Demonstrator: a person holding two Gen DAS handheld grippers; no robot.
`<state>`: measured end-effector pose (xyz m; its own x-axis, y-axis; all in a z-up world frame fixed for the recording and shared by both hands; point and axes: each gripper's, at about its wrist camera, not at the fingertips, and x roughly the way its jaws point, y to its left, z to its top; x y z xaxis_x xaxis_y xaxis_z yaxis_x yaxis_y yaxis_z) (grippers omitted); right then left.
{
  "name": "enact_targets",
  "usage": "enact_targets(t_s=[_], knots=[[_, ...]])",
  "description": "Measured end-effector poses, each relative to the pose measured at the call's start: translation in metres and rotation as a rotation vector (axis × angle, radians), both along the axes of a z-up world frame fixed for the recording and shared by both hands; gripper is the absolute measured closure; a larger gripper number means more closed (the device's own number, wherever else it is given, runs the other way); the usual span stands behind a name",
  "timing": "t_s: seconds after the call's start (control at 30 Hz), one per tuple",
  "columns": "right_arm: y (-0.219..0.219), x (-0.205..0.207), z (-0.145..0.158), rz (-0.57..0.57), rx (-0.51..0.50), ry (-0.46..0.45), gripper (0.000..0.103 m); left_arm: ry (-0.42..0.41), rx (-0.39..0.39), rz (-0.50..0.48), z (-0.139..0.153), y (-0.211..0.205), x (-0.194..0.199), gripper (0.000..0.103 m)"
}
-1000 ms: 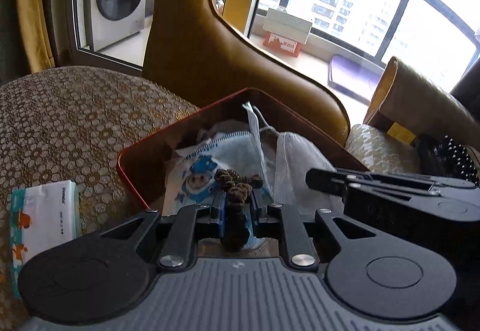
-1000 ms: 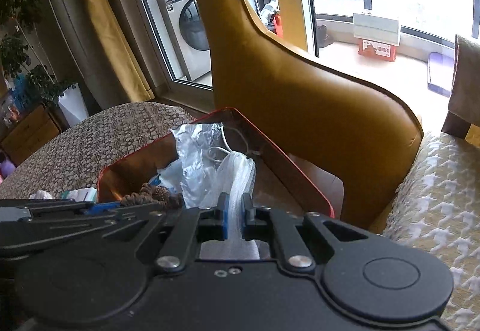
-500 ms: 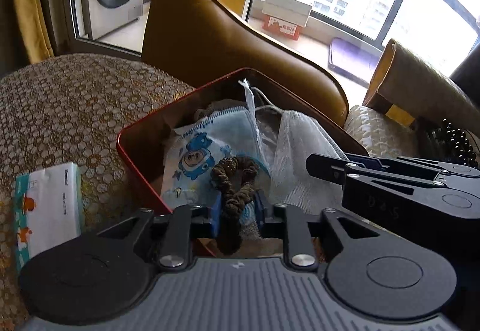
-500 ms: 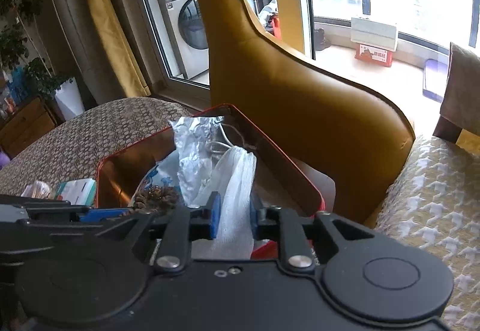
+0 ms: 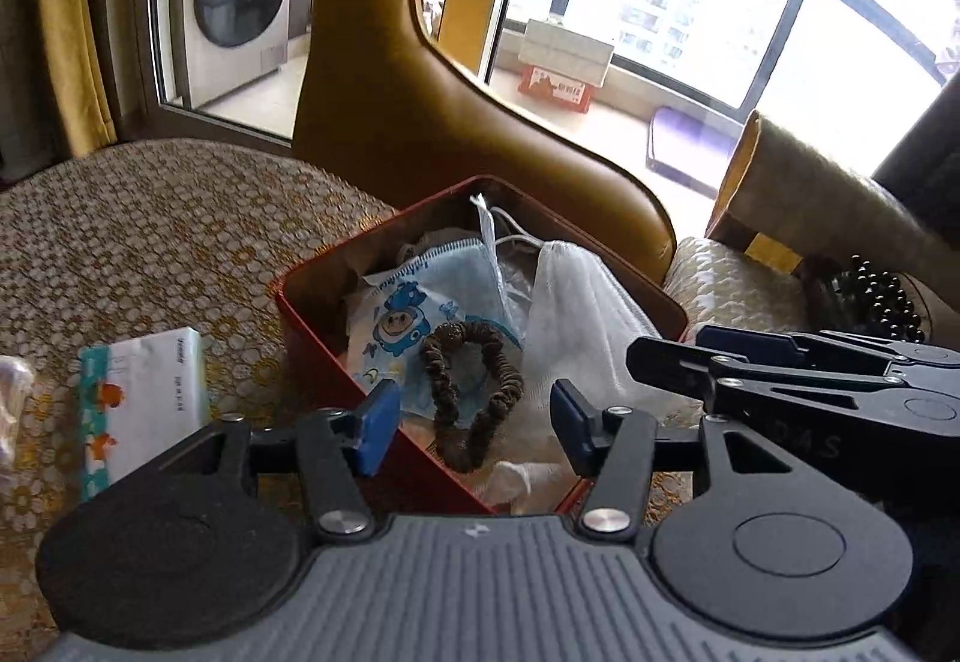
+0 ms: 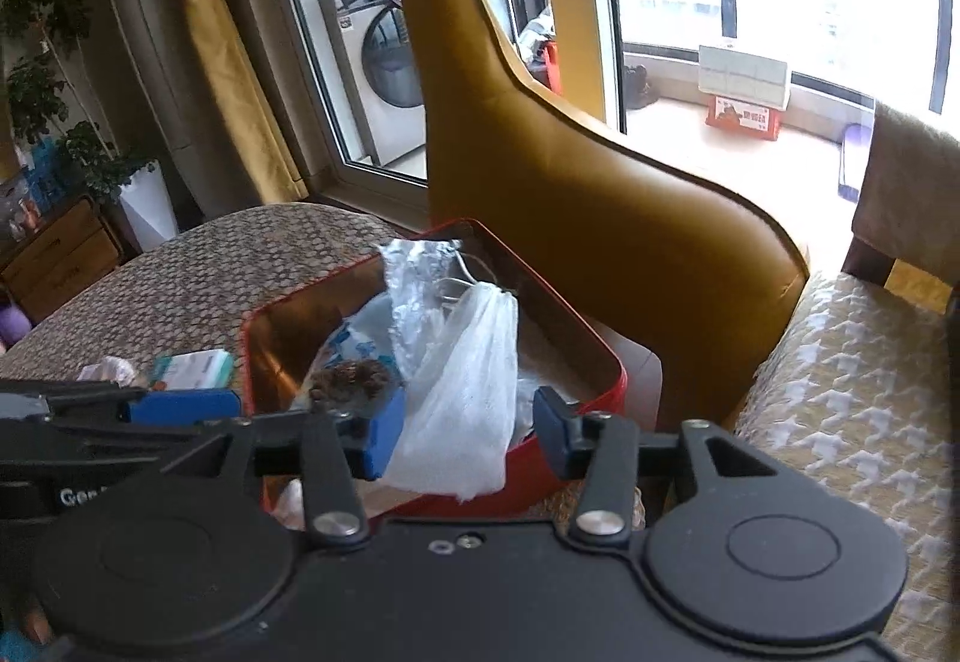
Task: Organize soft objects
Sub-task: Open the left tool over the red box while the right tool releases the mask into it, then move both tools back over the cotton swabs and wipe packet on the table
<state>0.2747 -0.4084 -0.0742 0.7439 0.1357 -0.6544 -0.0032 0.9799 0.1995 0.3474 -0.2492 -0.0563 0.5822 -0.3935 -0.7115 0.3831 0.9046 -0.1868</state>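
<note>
A red tin box (image 5: 312, 356) (image 6: 606, 362) sits on the patterned table. In it lie a blue cartoon face mask (image 5: 414, 314), a brown hair scrunchie (image 5: 468, 392) (image 6: 348, 380) and a white mesh cloth (image 5: 582, 314) (image 6: 468, 392). My left gripper (image 5: 474, 422) is open, its jaws on either side of the scrunchie, which rests loose in the box. My right gripper (image 6: 462, 434) is open with the white mesh cloth loose between its jaws, draped over the box's near rim.
A tissue pack (image 5: 144, 398) (image 6: 192, 368) lies on the table left of the box. A mustard leather chair back (image 5: 432, 122) (image 6: 576, 194) rises just behind the box. A houndstooth cushion (image 6: 852, 392) is at the right. Dark beads (image 5: 882, 296) lie at the far right.
Both grippers opened: the left let go of the scrunchie, the right let go of the mesh cloth, and both things now rest in the box. Both grippers drew back slightly.
</note>
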Motion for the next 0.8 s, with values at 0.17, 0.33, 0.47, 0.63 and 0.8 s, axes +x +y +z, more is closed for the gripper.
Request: enact_targets(t_s=[0.17, 0.33, 0.47, 0.63, 0.8], knots=[[0.006, -0.019, 0.016, 0.019, 0.012, -0.015, 0.048, -0.047, 0.013, 0.001, 0.018, 0.014, -0.020, 0.048], [0.016, -0.038, 0.030, 0.050, 0.019, -0.032, 0.042, -0.078, 0.005, 0.004, 0.033, 0.033, -0.040, 0.048], [0.026, -0.054, 0.042, 0.082, 0.025, -0.049, 0.040, -0.084, -0.009, 0.004, 0.043, 0.051, -0.055, 0.048], [0.044, -0.072, 0.057, 0.133, 0.039, -0.074, 0.035, -0.096, -0.018, 0.011, 0.052, 0.076, -0.073, 0.034], [0.069, -0.085, 0.066, 0.197, 0.050, -0.086, 0.029, -0.097, -0.026, 0.033, 0.058, 0.109, -0.089, 0.033]])
